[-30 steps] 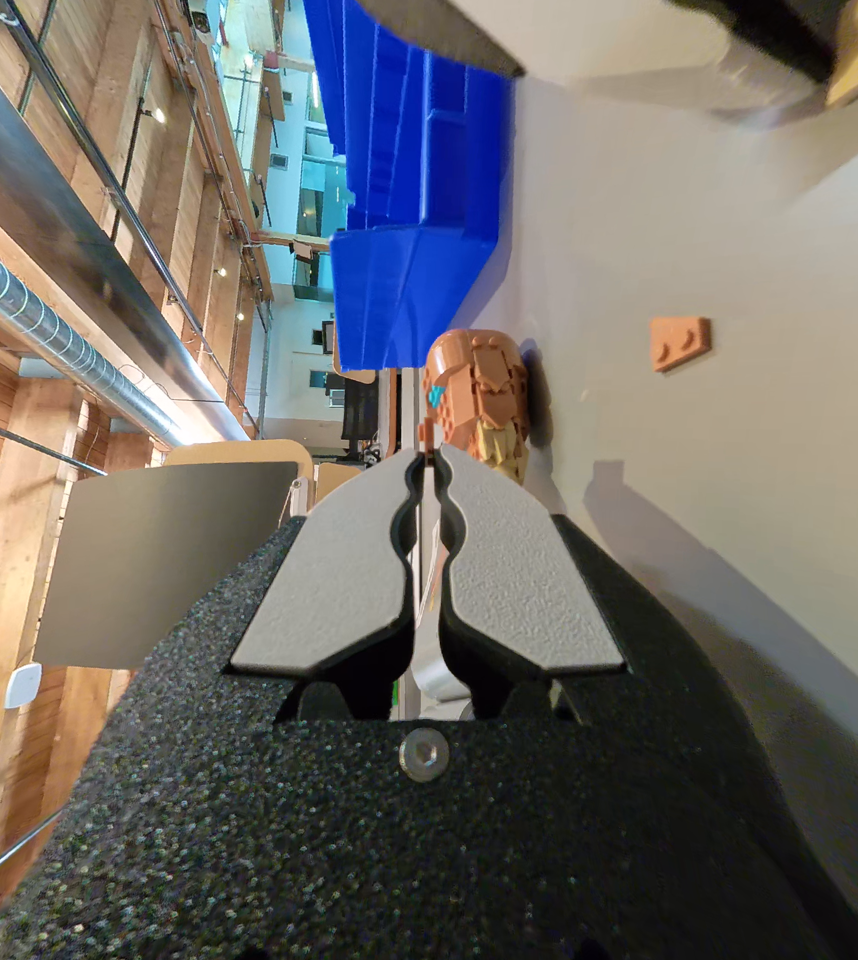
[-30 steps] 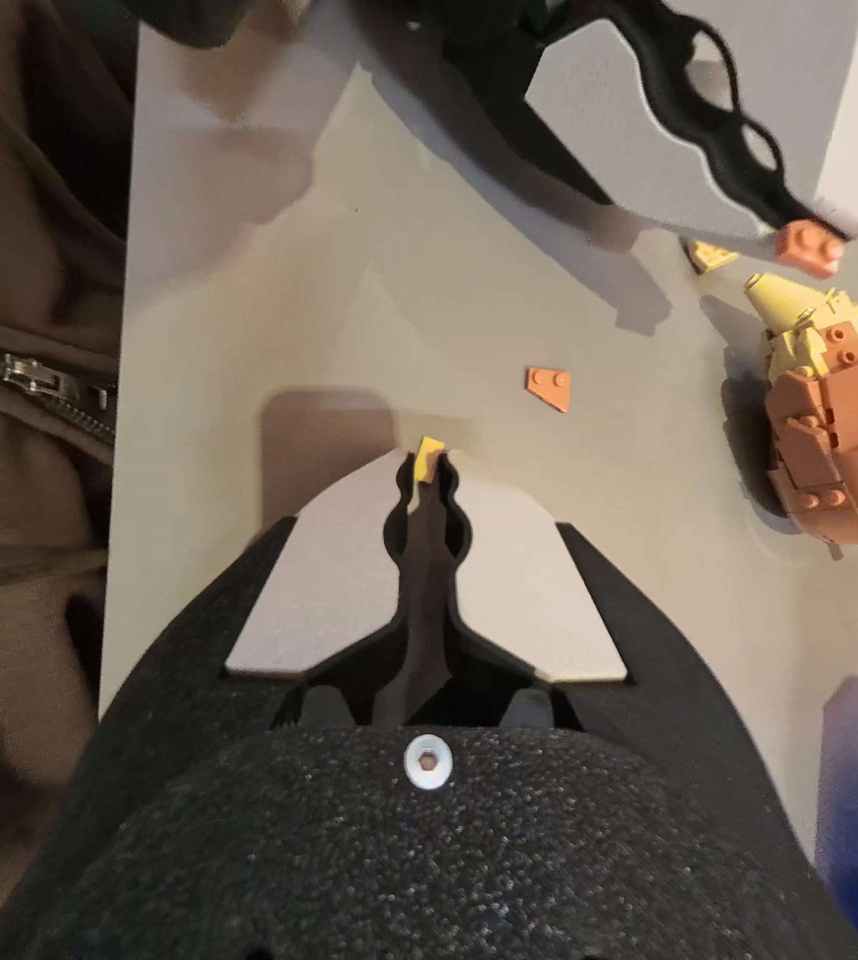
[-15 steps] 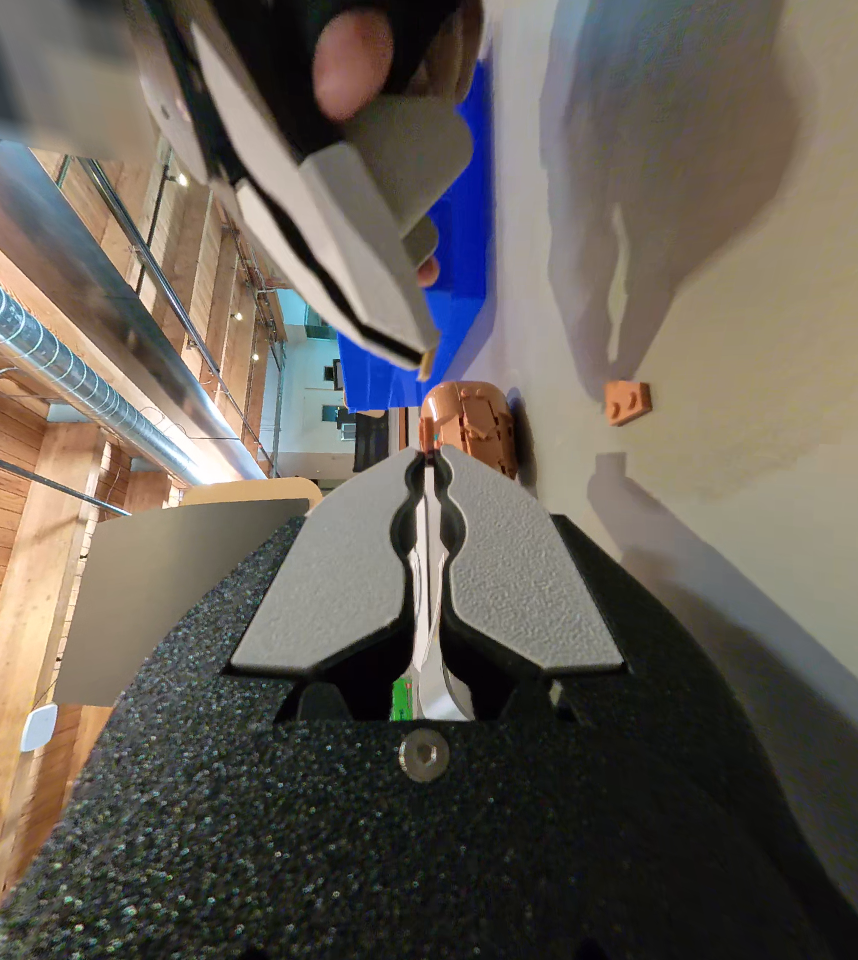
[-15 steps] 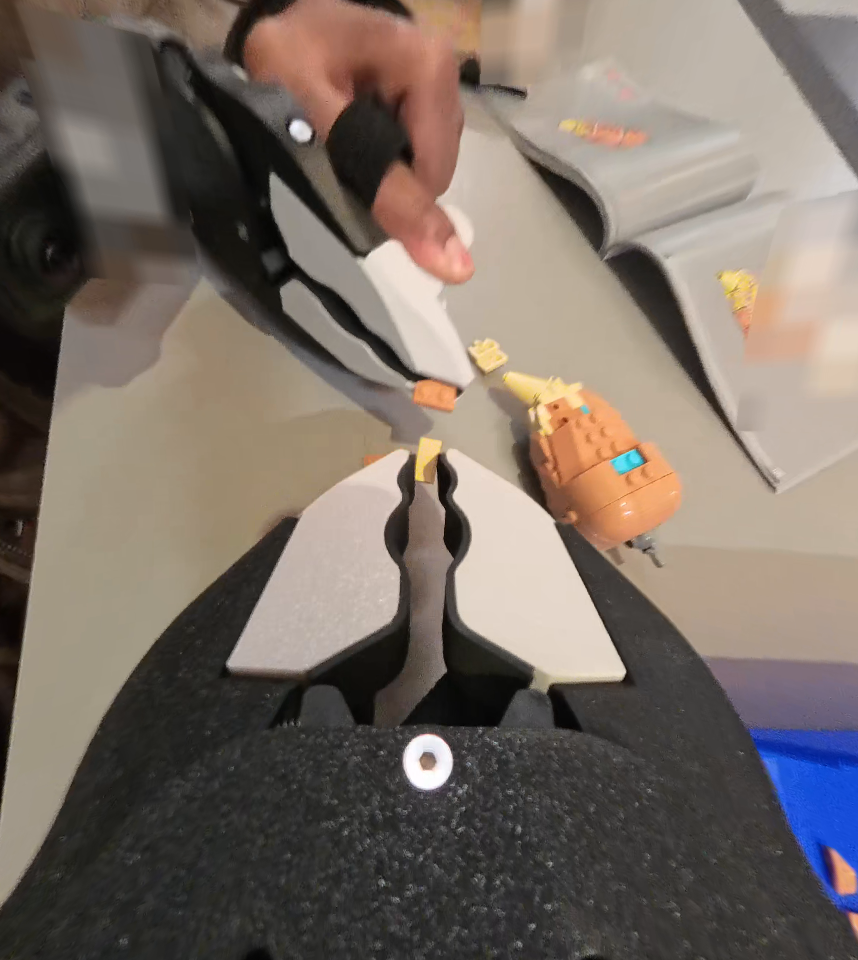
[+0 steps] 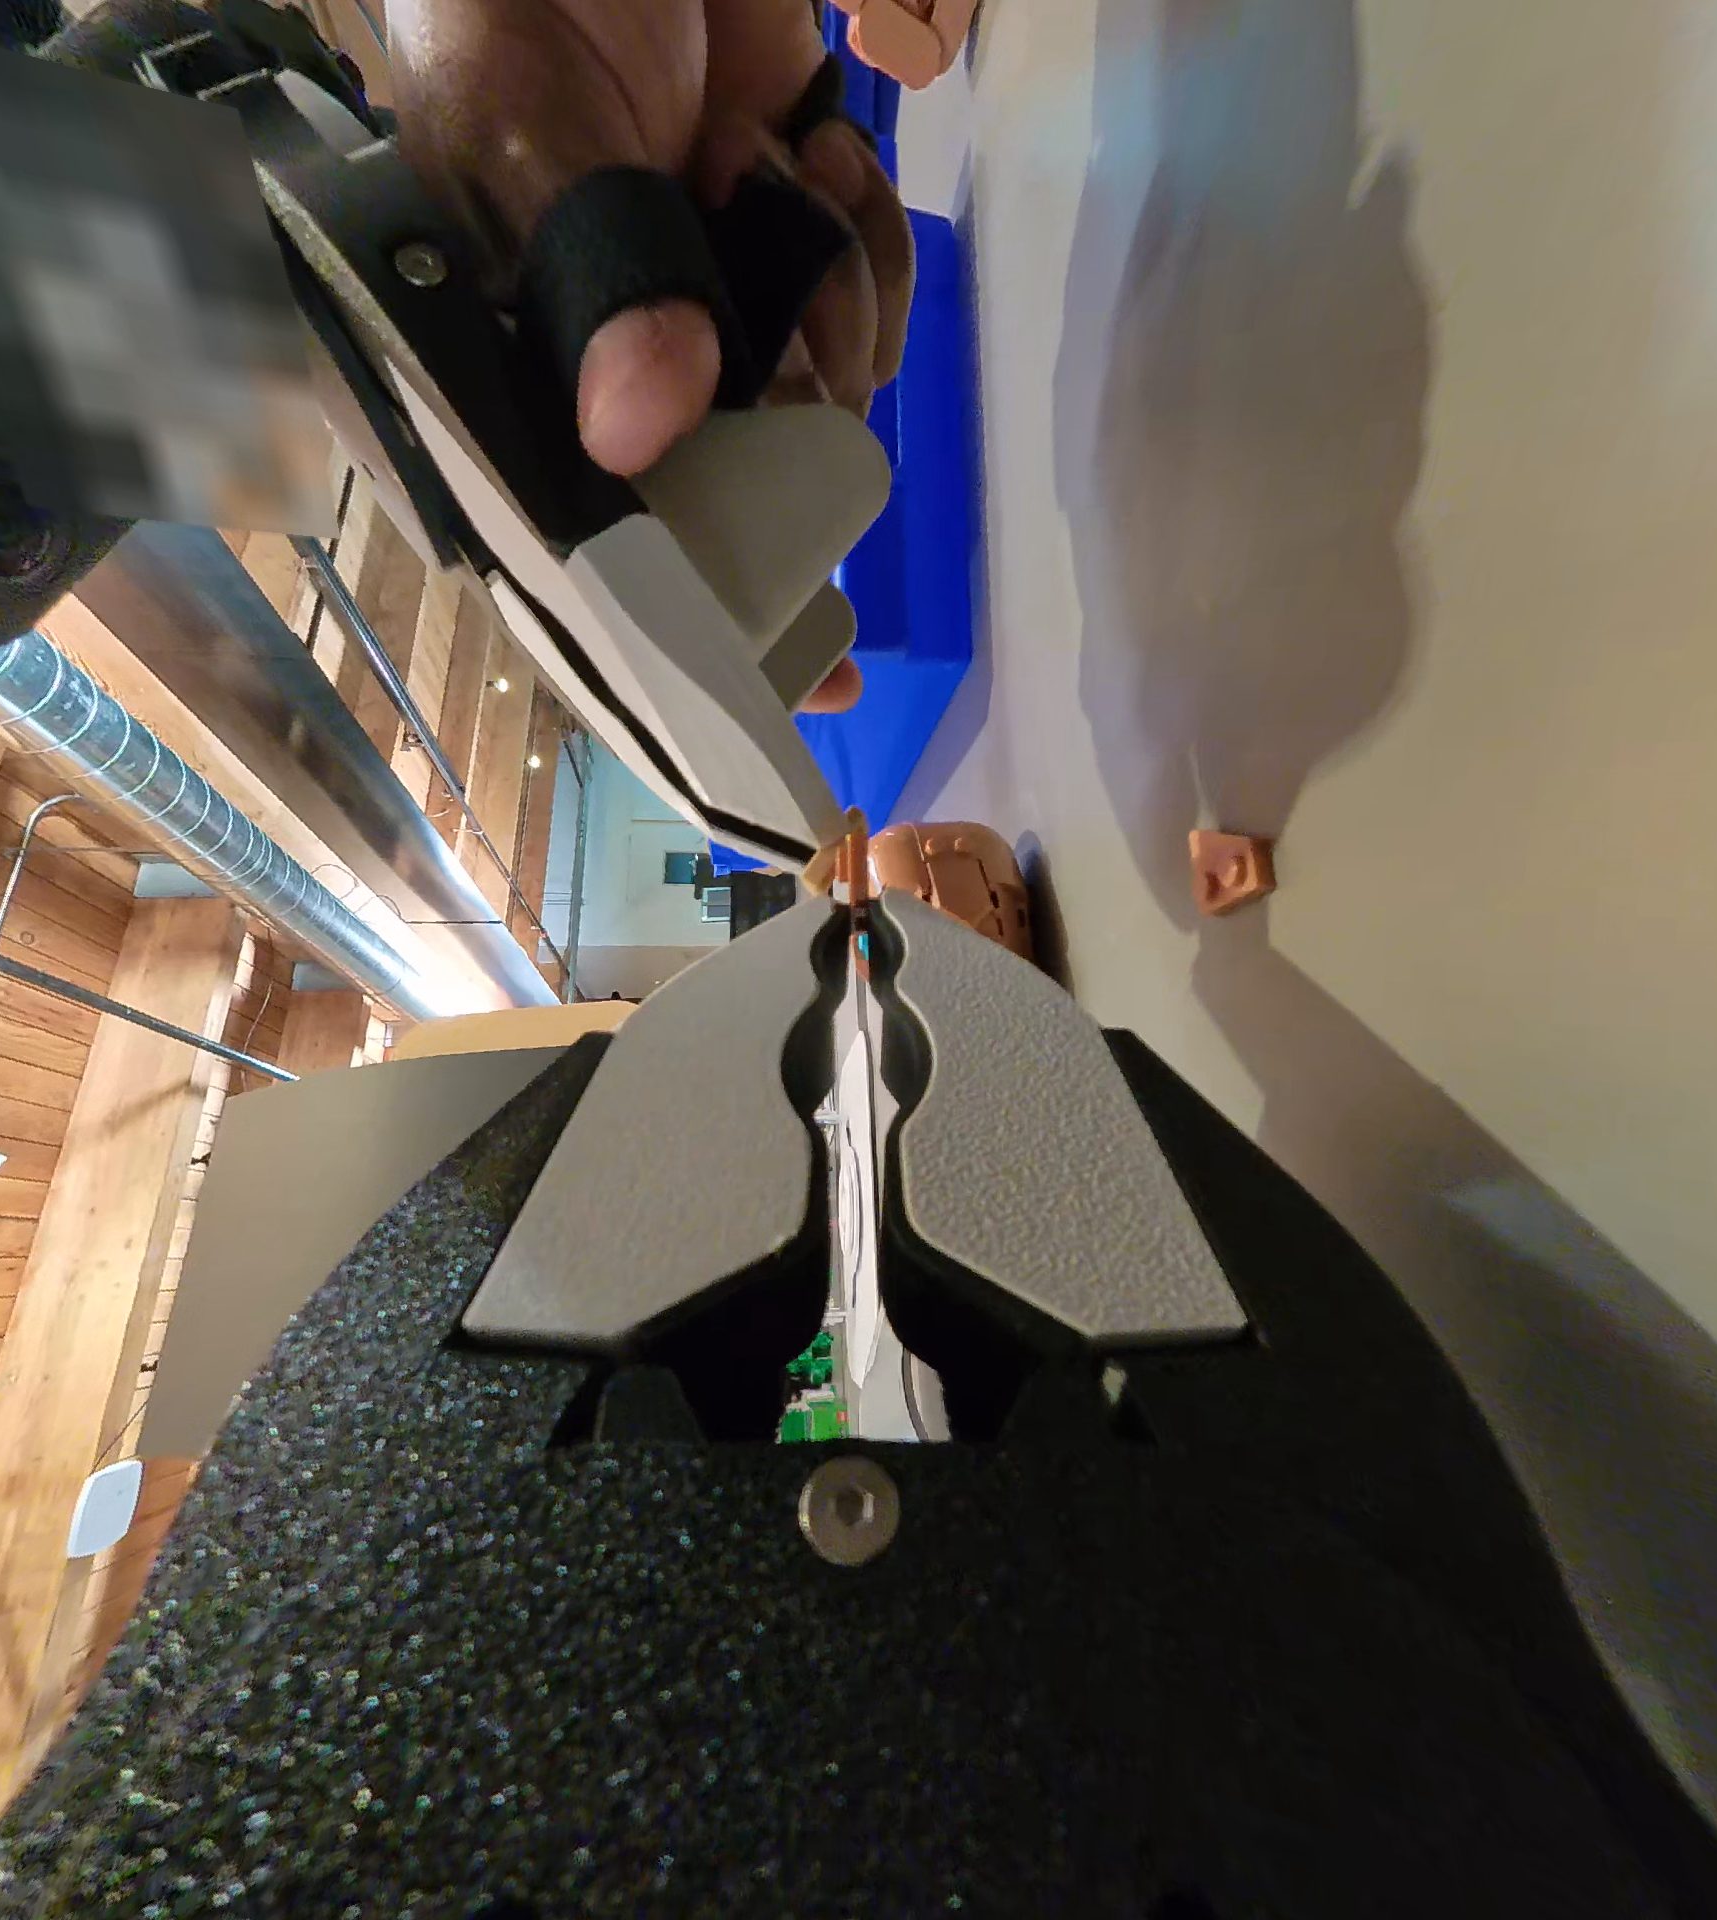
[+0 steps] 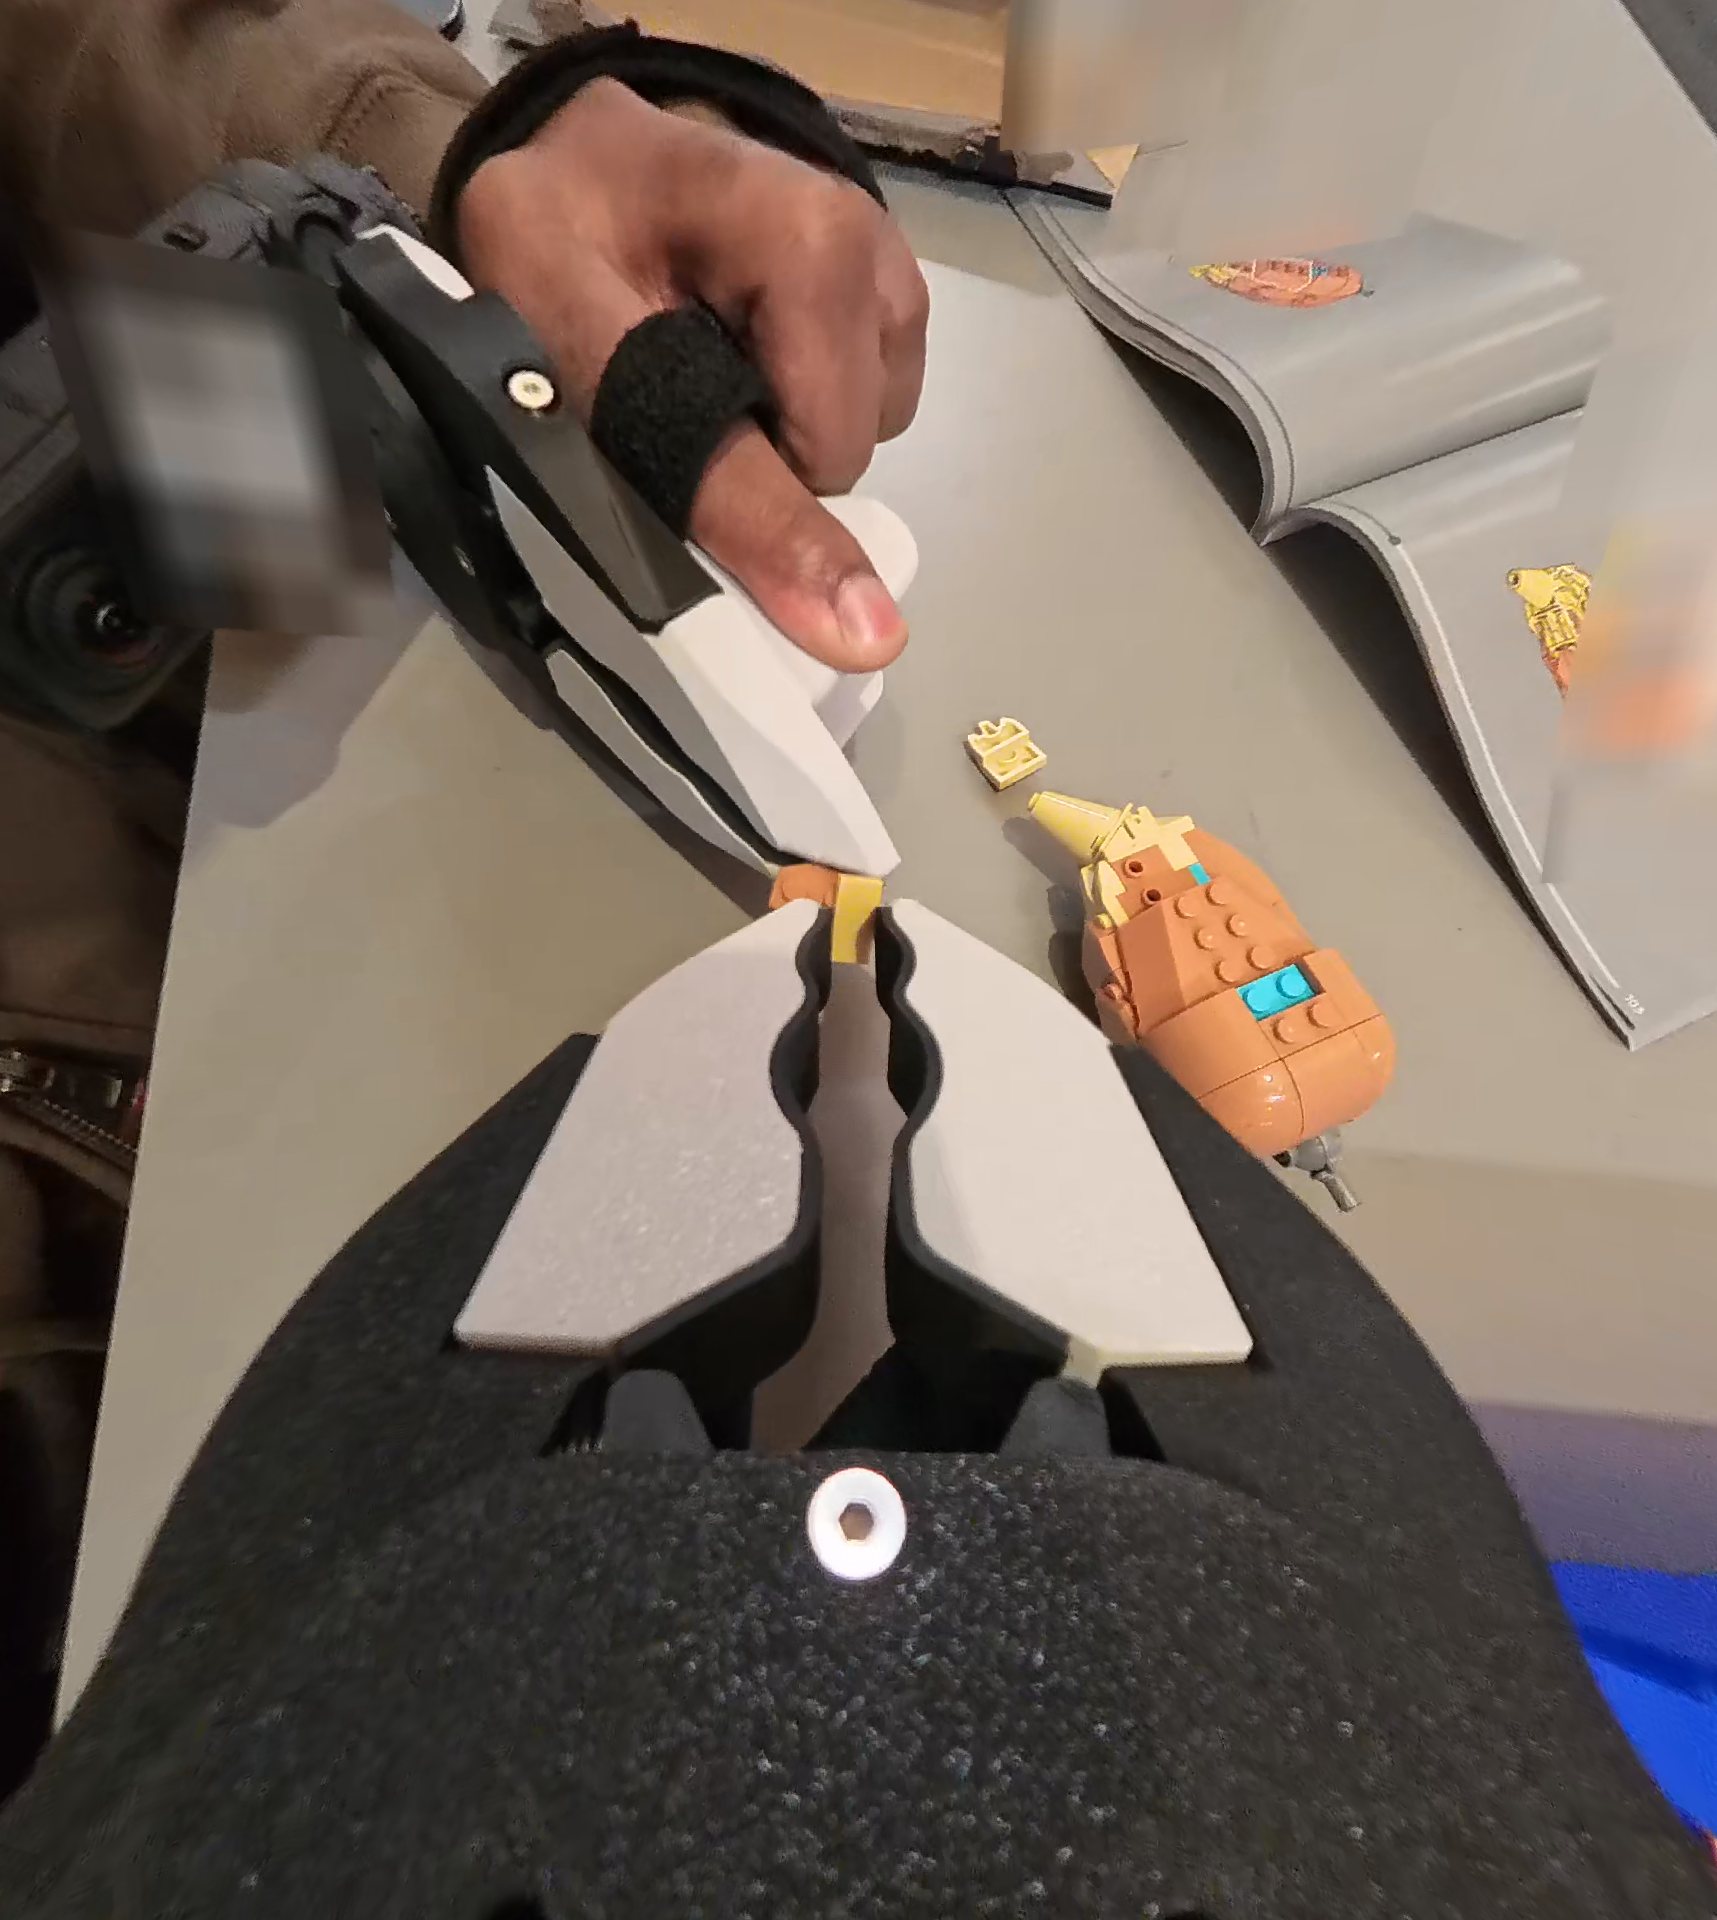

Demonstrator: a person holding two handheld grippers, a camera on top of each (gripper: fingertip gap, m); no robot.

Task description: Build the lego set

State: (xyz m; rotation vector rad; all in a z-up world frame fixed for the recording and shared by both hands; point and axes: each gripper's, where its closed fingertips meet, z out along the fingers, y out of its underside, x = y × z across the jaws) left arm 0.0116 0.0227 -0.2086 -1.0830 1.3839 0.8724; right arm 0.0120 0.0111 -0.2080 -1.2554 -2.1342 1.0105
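My left gripper [image 5: 859,904] is shut on a small orange piece [image 5: 856,868]. My right gripper [image 6: 852,909] is shut on a small tan piece [image 6: 854,920]. The two grippers meet tip to tip above the grey table [image 6: 397,935], and the orange piece [image 6: 800,886] touches the tan one. In the right wrist view the left gripper [image 6: 812,831] comes in from the upper left, held by a hand [image 6: 729,312]. The part-built orange model [image 6: 1238,987] with a tan cone and a teal brick lies on the table to the right; it also shows in the left wrist view [image 5: 947,873].
A loose orange plate [image 5: 1233,873] and a tan piece [image 6: 1008,753] lie on the table. An open instruction booklet [image 6: 1405,395] lies at the back right. Blue bins [image 5: 927,520] stand beyond the model, and one [image 6: 1716,1714] is near my right gripper. The tips of both grippers are at nearly the same place.
Both grippers have lifted off the table and come together, each with its piece. The orange and tan pieces, apart before, now touch at the fingertips.
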